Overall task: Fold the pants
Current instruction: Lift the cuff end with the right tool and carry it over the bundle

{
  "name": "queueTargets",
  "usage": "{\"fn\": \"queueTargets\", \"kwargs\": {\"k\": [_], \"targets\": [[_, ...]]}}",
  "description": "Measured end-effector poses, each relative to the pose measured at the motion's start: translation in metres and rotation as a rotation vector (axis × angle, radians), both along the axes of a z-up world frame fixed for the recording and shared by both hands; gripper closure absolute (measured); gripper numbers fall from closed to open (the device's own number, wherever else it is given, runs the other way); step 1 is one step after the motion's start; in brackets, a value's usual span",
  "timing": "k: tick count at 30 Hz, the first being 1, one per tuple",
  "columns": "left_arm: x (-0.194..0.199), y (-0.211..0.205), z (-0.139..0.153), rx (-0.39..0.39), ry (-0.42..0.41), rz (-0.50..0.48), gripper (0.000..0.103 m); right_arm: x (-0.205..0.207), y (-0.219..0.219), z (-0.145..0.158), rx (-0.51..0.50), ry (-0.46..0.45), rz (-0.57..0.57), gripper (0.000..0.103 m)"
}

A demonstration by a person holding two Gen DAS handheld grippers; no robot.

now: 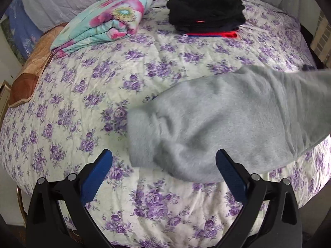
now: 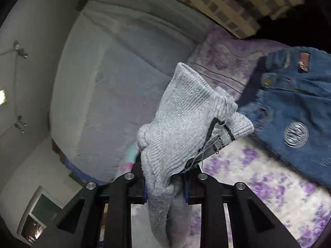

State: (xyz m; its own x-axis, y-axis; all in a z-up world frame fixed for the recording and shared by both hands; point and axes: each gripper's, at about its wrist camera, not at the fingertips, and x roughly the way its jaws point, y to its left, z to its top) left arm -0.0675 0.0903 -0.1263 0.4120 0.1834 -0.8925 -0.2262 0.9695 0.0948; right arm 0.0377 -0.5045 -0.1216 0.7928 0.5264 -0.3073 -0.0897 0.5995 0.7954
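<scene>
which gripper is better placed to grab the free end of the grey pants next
Left. The left gripper is open with its jaws just short of the grey pants end on the bedspread. The right gripper is already shut on the waistband.

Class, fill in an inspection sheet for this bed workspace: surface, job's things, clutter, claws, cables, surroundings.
Surface: floral bedspread, purple flowers.
Job's things: grey pants partly draped on the bed; waistband end pinched.
Clutter: folded floral blanket, stack of dark folded clothes, blue jeans.
Claws: left claw open, empty, near the pants' cuff; right claw shut on the pants.
Cables: nothing seen.
Surroundings: pale headboard.
</scene>
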Motion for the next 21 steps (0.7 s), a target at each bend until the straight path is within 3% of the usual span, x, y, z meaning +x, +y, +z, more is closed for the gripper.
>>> {"fn": "queueTargets", "kwargs": {"k": [3, 5, 7, 10, 14, 16, 21], "targets": [[0.001, 0.011, -0.007, 0.002, 0.024, 0.044, 0.005, 0.009, -0.005, -0.061, -0.158, 0.242, -0.046, 0.079], [0.005, 0.01, -0.006, 0.013, 0.009, 0.047, 0.005, 0.009, -0.012, -0.088, -0.213, 0.311, -0.076, 0.077], [0.011, 0.007, -0.004, 0.017, -0.009, 0.038, 0.005, 0.005, -0.021, -0.095, -0.156, 0.309, -0.084, 0.077], [0.027, 0.001, -0.02, 0.035, -0.004, 0.017, 0.005, 0.011, -0.02, -0.096, -0.201, 0.303, -0.065, 0.073], [0.047, 0.007, -0.068, 0.07, 0.131, 0.06, 0.006, 0.014, -0.019, -0.103, -0.175, 0.329, -0.057, 0.072], [0.045, 0.005, -0.058, 0.021, 0.094, 0.062, 0.006, 0.016, -0.017, -0.098, -0.205, 0.336, -0.04, 0.07], [0.046, -0.025, -0.027, -0.016, -0.014, 0.012, 0.005, 0.018, -0.01, -0.086, -0.253, 0.32, -0.009, 0.07]]}}
